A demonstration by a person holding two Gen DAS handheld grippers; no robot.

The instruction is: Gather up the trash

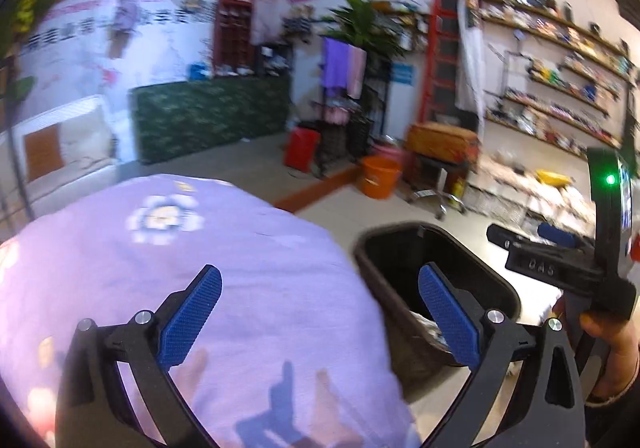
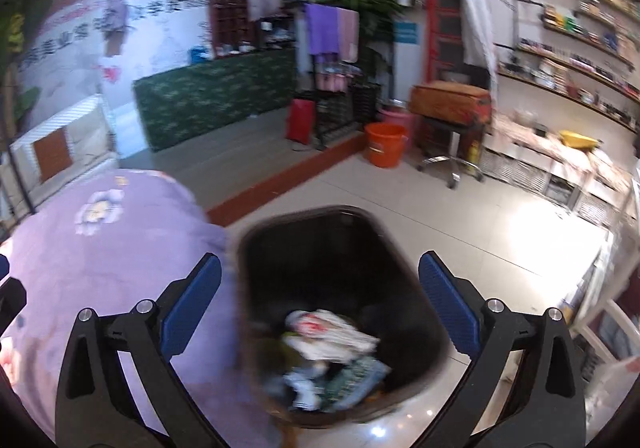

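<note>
A dark brown trash bin stands on the tiled floor beside a table with a lilac flowered cloth. Crumpled wrappers and paper lie in its bottom. My right gripper is open and empty, held above the bin's mouth. My left gripper is open and empty, held over the table's right edge, with the bin just to its right. The right gripper also shows in the left wrist view, held by a hand at the far right.
An orange bucket and a wheeled stool stand on the floor beyond the bin. Stocked shelves line the right wall. A green-covered counter and a rack with towels stand at the back.
</note>
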